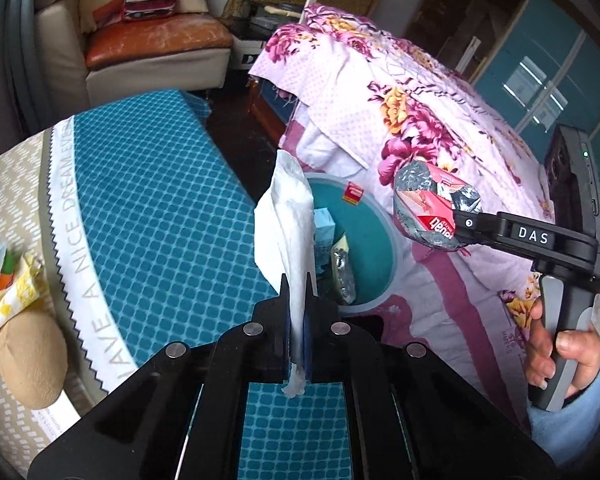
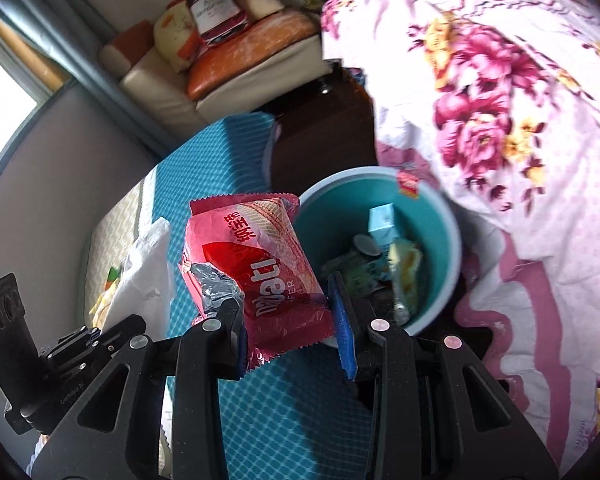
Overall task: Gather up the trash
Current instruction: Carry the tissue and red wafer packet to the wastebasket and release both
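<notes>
Left gripper [image 1: 298, 280], bottom centre of its own view: black jaws pinched tight on a white tissue [image 1: 288, 216], soft, crumpled, standing up in a long limp fold; a frayed end pokes out below the pads. Right gripper [image 2: 286, 312]: blue-padded jaws clamped on a red wafer wrapper [image 2: 256, 276], glossy crinkled foil, zigzag-cut edges, silver inside showing at a torn corner. From the left view the same wrapper [image 1: 432, 210] sits mid-right, in front of the floral quilt [image 1: 400, 92].

Teal bin [image 2: 448, 240], round, smooth plastic with a pale rim, centre of the right view. Inside: one light-blue carton [image 2: 384, 224], one yellowish foil pack [image 2: 404, 268], plus darker bits too jumbled to count. One small red sticker [image 2: 407, 185] on its far rim. Bin's near edge is hidden behind the right jaw.

Blue grid-textured mat [image 1: 148, 200] with a white zigzag border, lettering cut off. One hand [image 1: 560, 344] on the right handle, mostly out of frame.
</notes>
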